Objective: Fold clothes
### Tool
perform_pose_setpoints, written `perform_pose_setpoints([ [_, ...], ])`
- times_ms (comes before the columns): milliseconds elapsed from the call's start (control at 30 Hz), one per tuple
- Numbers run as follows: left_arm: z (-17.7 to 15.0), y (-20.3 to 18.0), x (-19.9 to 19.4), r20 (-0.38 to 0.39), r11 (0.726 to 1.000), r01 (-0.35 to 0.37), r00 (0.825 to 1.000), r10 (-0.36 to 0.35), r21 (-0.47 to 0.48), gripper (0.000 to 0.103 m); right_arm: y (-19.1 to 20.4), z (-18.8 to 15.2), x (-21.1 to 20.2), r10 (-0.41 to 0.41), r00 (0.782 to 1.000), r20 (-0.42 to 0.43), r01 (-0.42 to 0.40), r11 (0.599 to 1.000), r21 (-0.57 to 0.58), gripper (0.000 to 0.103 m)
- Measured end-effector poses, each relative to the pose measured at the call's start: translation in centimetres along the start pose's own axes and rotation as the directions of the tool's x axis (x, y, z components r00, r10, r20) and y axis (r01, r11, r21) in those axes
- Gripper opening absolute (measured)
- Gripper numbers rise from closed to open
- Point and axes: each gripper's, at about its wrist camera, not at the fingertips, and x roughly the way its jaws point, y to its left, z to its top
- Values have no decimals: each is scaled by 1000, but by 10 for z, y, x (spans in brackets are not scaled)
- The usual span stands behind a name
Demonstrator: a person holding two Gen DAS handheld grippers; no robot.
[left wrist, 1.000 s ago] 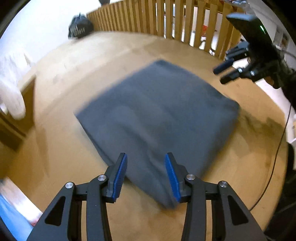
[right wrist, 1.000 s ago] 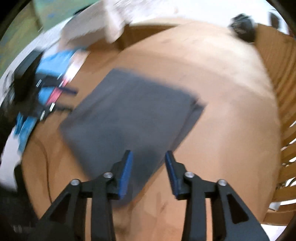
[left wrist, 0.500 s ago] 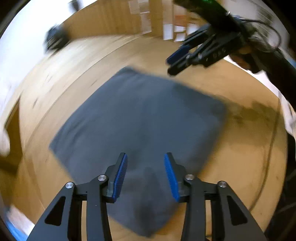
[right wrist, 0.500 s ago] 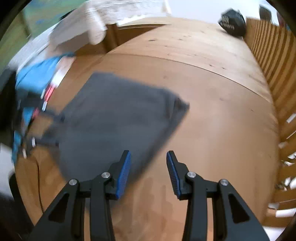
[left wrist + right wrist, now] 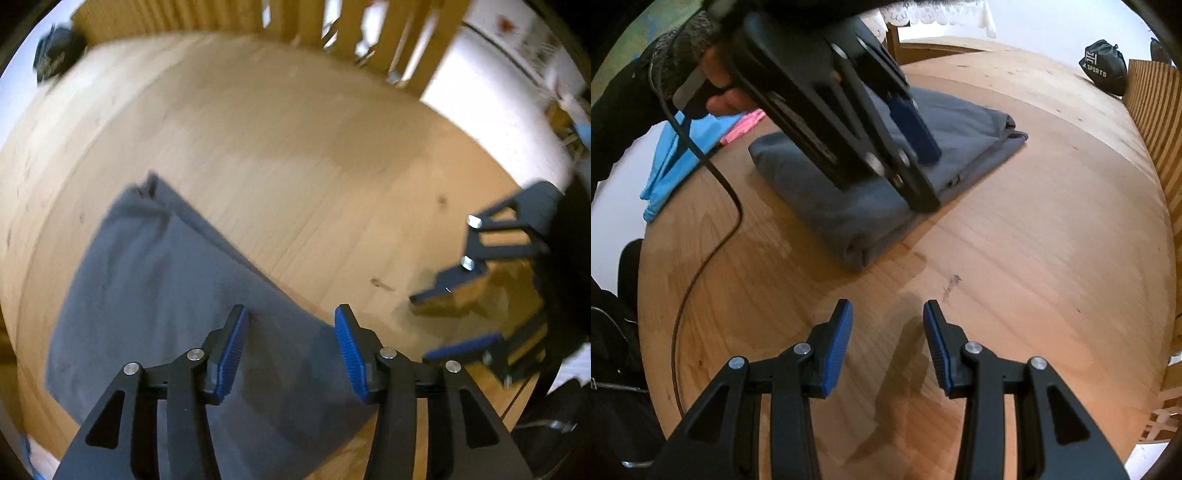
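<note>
Black drawstring bag (image 5: 1104,68) at the far edge of the round wooden table (image 5: 1034,240) reads "SPORTS" in white; no other legible writing. Folded grey garment (image 5: 882,173) lies flat on the table, left of centre in the right wrist view, with light blue cloth (image 5: 676,155) and a pink item (image 5: 744,125) just beyond its far-left side. Left gripper (image 5: 291,339) points down over the garment's near edge, fingers apart and just been opening, fabric below them but not pinched. Right gripper (image 5: 888,332) hangs over bare wood, fingers apart, holding nothing. Versus a second ago: the left gripper has shifted toward the garment's right edge, and the right gripper has moved off the cloth onto bare table.
</note>
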Motion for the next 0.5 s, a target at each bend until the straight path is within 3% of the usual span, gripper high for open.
perform_pose_setpoints([
  [100,4,-4,4,-15,1000,-3,1000,3,9,28,-6,1,-12,2,1000,27,-1,1000,-9,39],
  [133,4,-6,3,-8,1000,8,1000,-8,14,7,-5,1,-14,8,999,37,-7,1000,-18,39],
  [167,3,-6,1,2,1000,12,1000,-12,18,2,-3,2,-14,14,999,46,-13,1000,-28,39],
  [500,-13,-6,-29,110,999,8,994,-12,40,2,5,22,-7,112,990,91,-98,984,-150,39],
])
